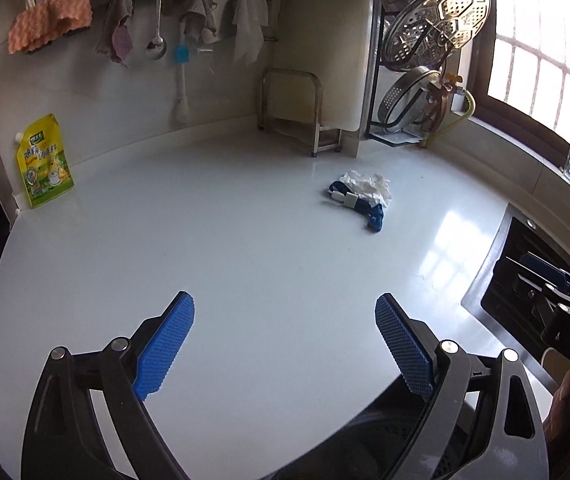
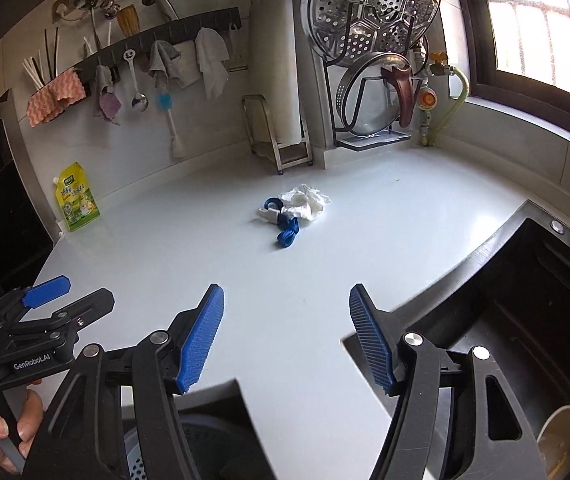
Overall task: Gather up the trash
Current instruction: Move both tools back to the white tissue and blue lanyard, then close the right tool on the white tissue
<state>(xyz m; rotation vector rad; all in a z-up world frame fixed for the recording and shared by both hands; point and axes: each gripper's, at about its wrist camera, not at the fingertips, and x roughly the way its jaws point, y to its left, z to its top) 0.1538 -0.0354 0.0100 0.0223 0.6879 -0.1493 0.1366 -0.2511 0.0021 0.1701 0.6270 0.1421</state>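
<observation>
We hold the left gripper [image 1: 285, 312] with its blue pads spread wide and nothing between them; it touches nothing and hangs above the white surface [image 1: 225, 248]. Our right gripper [image 2: 287, 304] is also open, somewhat less wide, empty too, poised over the near part of the same surface.

The trash lies well ahead of both grippers, out in the middle of the surface: a crumpled white tissue [image 1: 369, 186] touching a blue strap with a small white clip [image 1: 365, 208]. In the right wrist view the tissue [image 2: 305, 204] sits just behind the strap [image 2: 285, 232].

Between us and that heap the surface is bare. To the right the black sink [image 2: 545, 300] cuts into the surface, its rim running close beside the right gripper. The near edge of the surface passes under both grippers, with a dark bin [image 2: 205, 440] below it. At the back wall stand a yellow pouch [image 1: 45, 164] on the left, a small metal stand [image 1: 297, 112], and a rack with a steamer tray [image 1: 437, 24] towards the window, all well apart from the trash.
</observation>
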